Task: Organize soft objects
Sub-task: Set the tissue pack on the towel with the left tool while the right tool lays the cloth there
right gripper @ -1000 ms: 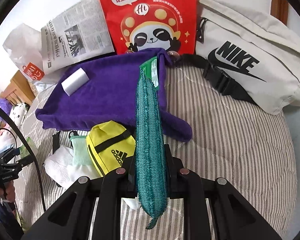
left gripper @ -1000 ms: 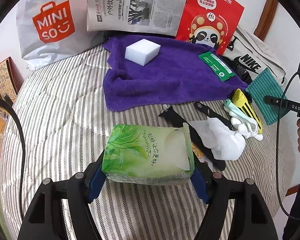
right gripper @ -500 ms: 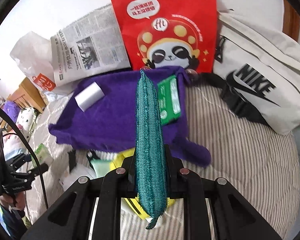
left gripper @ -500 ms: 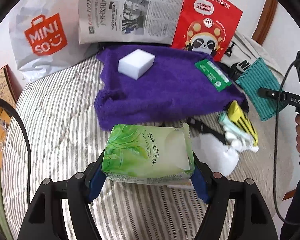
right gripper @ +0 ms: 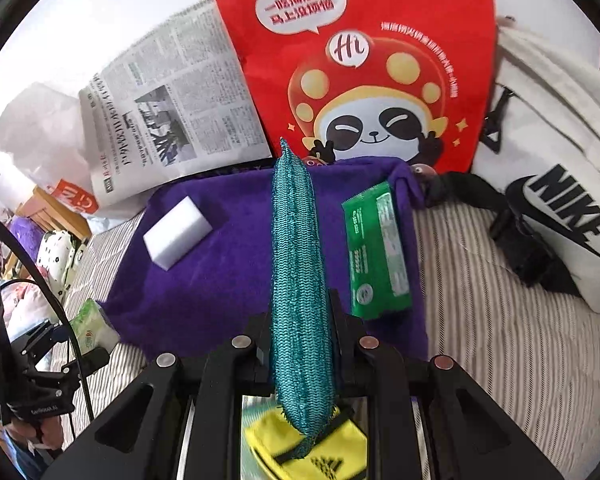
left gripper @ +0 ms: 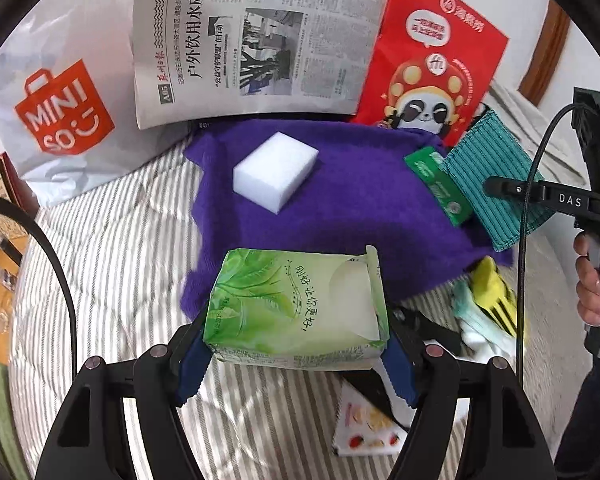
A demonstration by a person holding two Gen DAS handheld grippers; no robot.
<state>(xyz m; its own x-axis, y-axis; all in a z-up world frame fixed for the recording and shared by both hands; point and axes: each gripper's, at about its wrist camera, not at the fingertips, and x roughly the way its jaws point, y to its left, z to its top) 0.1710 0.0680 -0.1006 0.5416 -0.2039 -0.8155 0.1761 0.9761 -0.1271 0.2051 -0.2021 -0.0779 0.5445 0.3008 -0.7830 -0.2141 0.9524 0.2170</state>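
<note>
The left hand-held gripper point(left gripper: 296, 340) clamps a green tissue pack point(left gripper: 296, 312) by its two short ends at lower centre of the left view, long axis running left to right, above the striped bed point(left gripper: 120, 240). The right hand-held gripper point(right gripper: 302, 344) pinches a teal cloth point(right gripper: 298, 272) edge-on; its long axis runs up the frame, tip toward the red panda bag point(right gripper: 364, 60), over the purple towel point(right gripper: 220, 272).

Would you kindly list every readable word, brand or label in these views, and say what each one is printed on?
"MINISO": white shopping bag.
"NIKE": cream waist bag.
"Hi": red panda bag.
"DAS": right gripper body.
"A05": newspaper corner; its body text is too small.
Adidas logo: yellow pouch.
Print on tissue pack and green packet: not clearly readable.
</note>
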